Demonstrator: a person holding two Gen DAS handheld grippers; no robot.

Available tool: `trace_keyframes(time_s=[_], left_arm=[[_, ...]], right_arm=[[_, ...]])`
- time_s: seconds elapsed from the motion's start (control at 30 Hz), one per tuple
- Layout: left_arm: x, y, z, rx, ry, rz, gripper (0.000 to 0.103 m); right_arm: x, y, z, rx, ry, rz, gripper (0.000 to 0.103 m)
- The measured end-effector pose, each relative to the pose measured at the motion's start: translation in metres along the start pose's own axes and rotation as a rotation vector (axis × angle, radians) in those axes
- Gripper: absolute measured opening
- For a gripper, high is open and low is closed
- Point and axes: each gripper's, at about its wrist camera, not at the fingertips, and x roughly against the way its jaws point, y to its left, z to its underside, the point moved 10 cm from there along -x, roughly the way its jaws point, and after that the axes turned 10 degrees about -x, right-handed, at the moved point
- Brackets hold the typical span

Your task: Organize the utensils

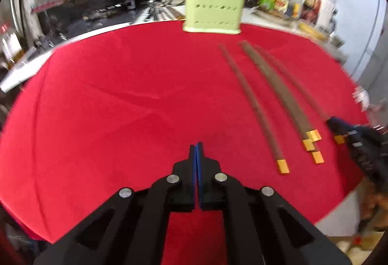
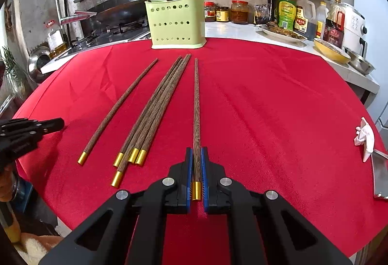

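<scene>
Red cloth (image 2: 254, 107) covers the surface, and at its left the left claw (image 1: 197, 146) hovers pressed closed on nothing. Next lies a lone chopstick (image 2: 121, 109), then a loose bundle (image 2: 155, 109) of four. Right of them, the right claw (image 2: 197, 151) clamps one chopstick (image 2: 196, 104) near its gold-capped end. That stick's long axis runs straight ahead toward the green holder (image 2: 177, 22), standing at the far edge, slightly left of its tip.

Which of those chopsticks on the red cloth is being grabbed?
The rightmost chopstick, lying alone: the right gripper is shut on its gold-capped end. The others lie untouched.
</scene>
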Motion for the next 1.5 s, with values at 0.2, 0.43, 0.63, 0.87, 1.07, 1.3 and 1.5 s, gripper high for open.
trace_keyframes(time_s=[0.2,0.43,0.63,0.87,1.07,1.3,1.5], left_arm=[[-0.006,-0.053,-0.020,-0.041,-0.030,0.163,0.036],[-0.029,-0.070,-0.021,-0.076,0.020,0.114,0.023],[-0.026,-0.059,-0.016,-0.135,0.021,-0.008,0.007],[-0.011,0.000,0.003,-0.051,0.034,-0.141,0.007],[-0.002,0.016,0.009,0.036,0.023,-0.096,0.007],[0.006,0.013,0.015,-0.013,-0.002,-0.147,0.008],[0.000,0.014,0.017,-0.011,0.005,-0.148,0.011]], right_arm=[[0.001,-0.008,-0.001,-0.009,-0.002,0.033,0.007],[0.003,-0.016,0.000,-0.019,-0.005,0.046,0.007],[0.002,-0.012,0.001,-0.012,-0.012,0.040,0.007],[0.002,-0.003,0.002,-0.002,-0.002,0.000,0.007],[0.004,-0.005,0.003,-0.015,-0.008,-0.019,0.008],[0.010,-0.008,0.008,-0.025,-0.010,-0.031,0.010],[0.011,-0.005,0.010,-0.003,-0.024,-0.018,0.011]])
